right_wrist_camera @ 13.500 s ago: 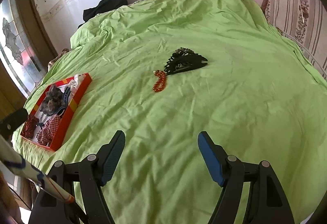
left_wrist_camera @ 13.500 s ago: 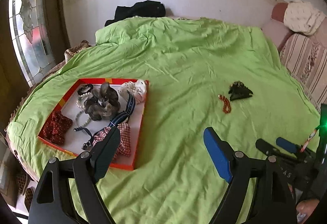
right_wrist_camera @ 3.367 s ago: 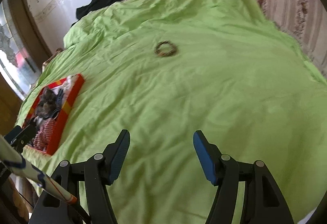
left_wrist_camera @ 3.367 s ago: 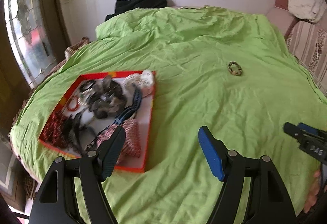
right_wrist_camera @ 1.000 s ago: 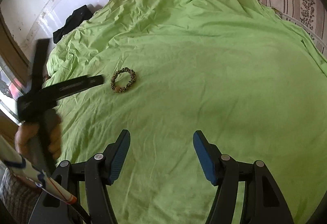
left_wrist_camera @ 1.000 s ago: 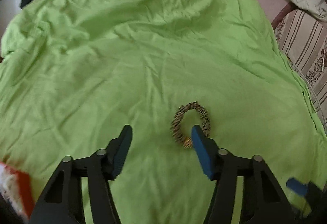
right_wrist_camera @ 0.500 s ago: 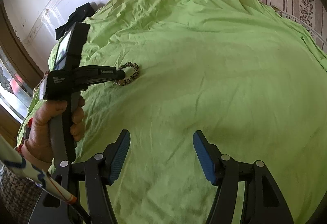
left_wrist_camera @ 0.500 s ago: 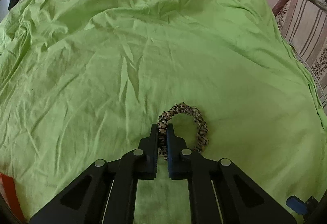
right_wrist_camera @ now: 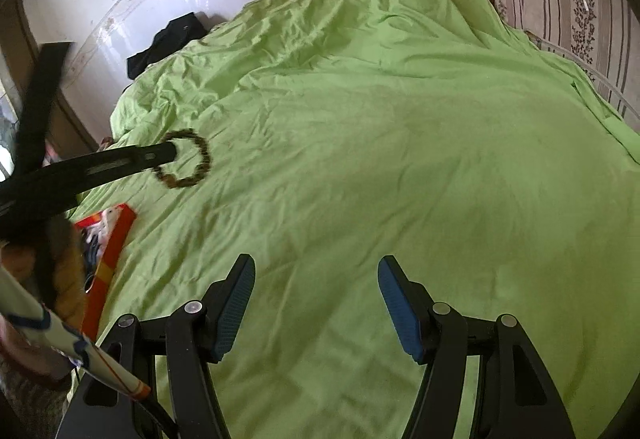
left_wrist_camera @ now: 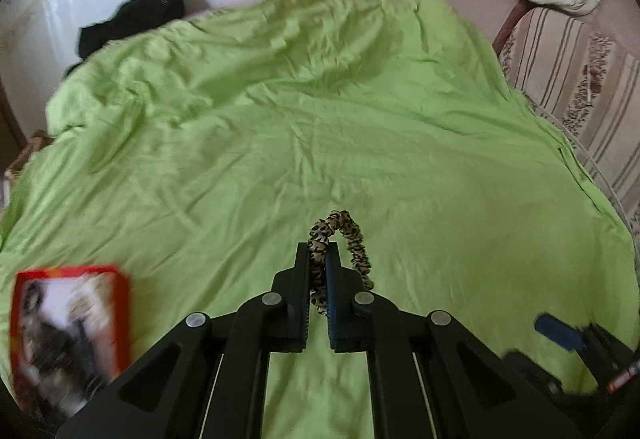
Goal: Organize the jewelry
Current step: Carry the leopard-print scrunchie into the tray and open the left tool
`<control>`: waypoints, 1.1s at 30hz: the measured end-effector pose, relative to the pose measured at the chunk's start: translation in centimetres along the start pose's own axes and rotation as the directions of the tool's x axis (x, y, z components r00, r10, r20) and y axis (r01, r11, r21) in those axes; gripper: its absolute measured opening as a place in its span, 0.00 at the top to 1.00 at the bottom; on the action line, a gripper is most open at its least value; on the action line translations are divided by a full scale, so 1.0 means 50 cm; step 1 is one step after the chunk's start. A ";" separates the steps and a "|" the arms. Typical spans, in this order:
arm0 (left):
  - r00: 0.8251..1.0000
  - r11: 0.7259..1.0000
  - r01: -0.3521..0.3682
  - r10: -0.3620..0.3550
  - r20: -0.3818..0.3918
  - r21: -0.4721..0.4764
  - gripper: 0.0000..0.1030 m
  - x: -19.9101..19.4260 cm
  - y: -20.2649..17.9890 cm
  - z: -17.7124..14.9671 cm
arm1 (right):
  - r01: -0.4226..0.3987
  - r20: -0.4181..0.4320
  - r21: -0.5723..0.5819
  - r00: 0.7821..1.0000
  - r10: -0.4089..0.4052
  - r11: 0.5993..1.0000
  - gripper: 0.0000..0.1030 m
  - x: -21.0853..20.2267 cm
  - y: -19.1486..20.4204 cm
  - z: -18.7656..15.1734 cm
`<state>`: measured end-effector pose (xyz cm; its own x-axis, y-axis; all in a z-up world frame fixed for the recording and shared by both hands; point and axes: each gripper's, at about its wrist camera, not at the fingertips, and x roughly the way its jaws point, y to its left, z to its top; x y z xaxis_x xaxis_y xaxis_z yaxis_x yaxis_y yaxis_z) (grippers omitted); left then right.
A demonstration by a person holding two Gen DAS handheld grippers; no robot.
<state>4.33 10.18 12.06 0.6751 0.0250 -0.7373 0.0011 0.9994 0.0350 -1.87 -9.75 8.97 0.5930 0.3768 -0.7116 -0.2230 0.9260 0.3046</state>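
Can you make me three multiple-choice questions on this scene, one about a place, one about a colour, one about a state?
1. Where is the red tray?
A) lower left on the bed
B) on the sofa
C) on the floor

2. What colour is the bedspread?
A) blue
B) lime green
C) white

3. How does the right gripper stand?
A) shut on a bracelet
B) shut, empty
C) open, empty

Answers: 1 A, it sits at the left wrist view's lower left. 2 B, green throughout. 3 C, fingers apart; only the left gripper clamps the leopard-print scrunchie.
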 end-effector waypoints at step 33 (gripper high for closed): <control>0.994 0.994 -0.093 0.095 0.045 -0.049 0.94 -0.253 0.039 -0.266 | 0.036 -0.058 -0.074 0.998 -0.041 0.997 0.33 -0.081 0.123 -0.143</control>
<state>-14.00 12.13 12.48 0.7049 0.1192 -0.6992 -0.0979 0.9927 0.0705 -11.18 -5.41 9.22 0.5559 0.3394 -0.7588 -0.2575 0.9383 0.2310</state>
